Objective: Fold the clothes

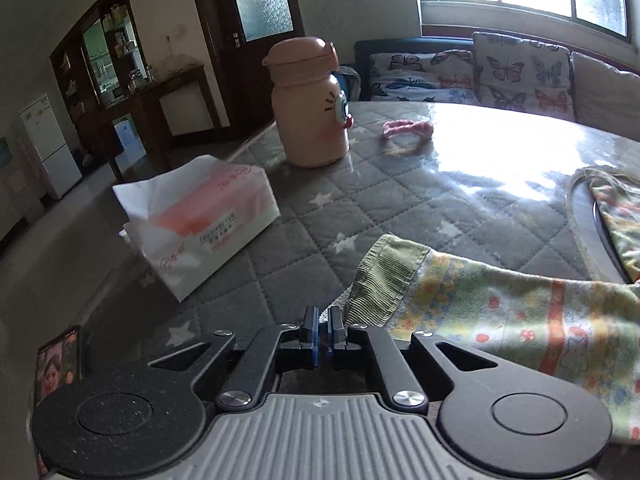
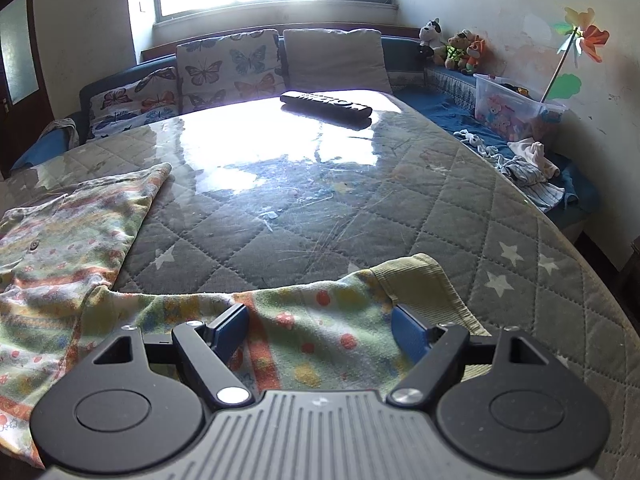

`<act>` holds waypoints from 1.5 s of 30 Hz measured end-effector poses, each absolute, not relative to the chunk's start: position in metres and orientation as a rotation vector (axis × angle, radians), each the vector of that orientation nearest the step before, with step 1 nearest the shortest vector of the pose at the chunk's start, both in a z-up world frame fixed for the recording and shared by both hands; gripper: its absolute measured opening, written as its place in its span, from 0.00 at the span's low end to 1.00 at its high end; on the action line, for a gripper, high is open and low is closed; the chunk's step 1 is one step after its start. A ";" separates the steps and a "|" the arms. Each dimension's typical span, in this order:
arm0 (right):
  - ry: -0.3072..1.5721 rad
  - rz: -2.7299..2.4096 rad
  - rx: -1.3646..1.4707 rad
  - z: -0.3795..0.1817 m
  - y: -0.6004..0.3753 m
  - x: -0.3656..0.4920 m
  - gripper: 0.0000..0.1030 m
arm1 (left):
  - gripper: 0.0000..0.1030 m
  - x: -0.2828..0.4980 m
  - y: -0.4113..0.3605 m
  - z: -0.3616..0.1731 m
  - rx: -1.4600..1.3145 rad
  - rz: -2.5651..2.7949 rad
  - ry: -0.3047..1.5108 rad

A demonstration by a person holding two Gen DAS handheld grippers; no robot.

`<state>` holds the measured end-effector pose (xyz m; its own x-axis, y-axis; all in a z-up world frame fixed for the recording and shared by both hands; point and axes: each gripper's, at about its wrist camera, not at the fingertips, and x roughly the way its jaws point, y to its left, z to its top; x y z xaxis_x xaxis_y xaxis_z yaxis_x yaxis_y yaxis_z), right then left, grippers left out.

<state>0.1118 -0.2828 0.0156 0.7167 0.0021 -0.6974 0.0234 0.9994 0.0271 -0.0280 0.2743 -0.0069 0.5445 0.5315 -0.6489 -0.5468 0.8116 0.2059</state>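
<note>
A child's printed garment (image 2: pixel 60 240) with green ribbed cuffs lies spread on the grey quilted table. In the left wrist view one sleeve (image 1: pixel 500 304) runs right from its green cuff (image 1: pixel 384 276). My left gripper (image 1: pixel 322 322) is shut, pinching a white edge of that cuff. In the right wrist view the other sleeve (image 2: pixel 320 332) lies under my right gripper (image 2: pixel 320 330), which is open with its fingers (image 2: pixel 230 330) either side of the sleeve, just left of its cuff (image 2: pixel 424 280).
A pink bottle (image 1: pixel 308 104), a tissue pack (image 1: pixel 200 224), a pink hair tie (image 1: pixel 404 128) and a phone (image 1: pixel 56 364) are on the table's left part. A remote (image 2: pixel 326 106) lies at the far edge. Sofa cushions (image 2: pixel 232 68) and a toy box (image 2: pixel 516 108) stand behind.
</note>
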 end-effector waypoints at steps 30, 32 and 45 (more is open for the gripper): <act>0.702 0.456 -0.153 0.052 -0.163 0.075 0.76 | 0.23 0.011 0.109 0.018 0.104 0.168 0.702; 0.709 0.490 -0.173 0.048 -0.149 0.075 0.75 | 0.21 0.023 0.094 0.014 0.103 0.126 0.705; 0.773 0.523 -0.185 0.026 -0.127 0.104 0.59 | 0.12 0.057 0.040 -0.022 0.155 -0.089 0.773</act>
<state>0.1038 -0.1267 0.0258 0.5969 0.3810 -0.7061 -0.5136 0.8576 0.0287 0.0571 0.0399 -0.0217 0.7127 -0.0229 -0.7011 0.1369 0.9848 0.1070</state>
